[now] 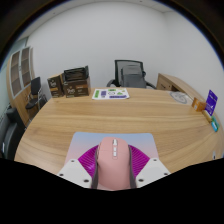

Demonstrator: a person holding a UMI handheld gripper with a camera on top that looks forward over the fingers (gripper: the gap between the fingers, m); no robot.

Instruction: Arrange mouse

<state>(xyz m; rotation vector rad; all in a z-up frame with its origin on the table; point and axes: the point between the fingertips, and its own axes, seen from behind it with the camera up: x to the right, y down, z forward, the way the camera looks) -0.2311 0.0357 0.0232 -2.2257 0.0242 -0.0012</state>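
A pale pink computer mouse (113,162) sits between my gripper's (113,166) two fingers, its buttons and scroll wheel facing up and pointing away from me. Both purple pads (90,158) press against its sides, so the fingers are shut on it. A light grey mouse mat (110,136) lies on the wooden table (70,118) just beneath and ahead of the mouse. I cannot tell whether the mouse rests on the mat or is held slightly above it.
Beyond the mat, a flat book or packet (110,94) lies at the table's far edge. A purple box (211,100) stands at the right edge. An office chair (129,73) stands behind the table, shelving (75,80) to its left.
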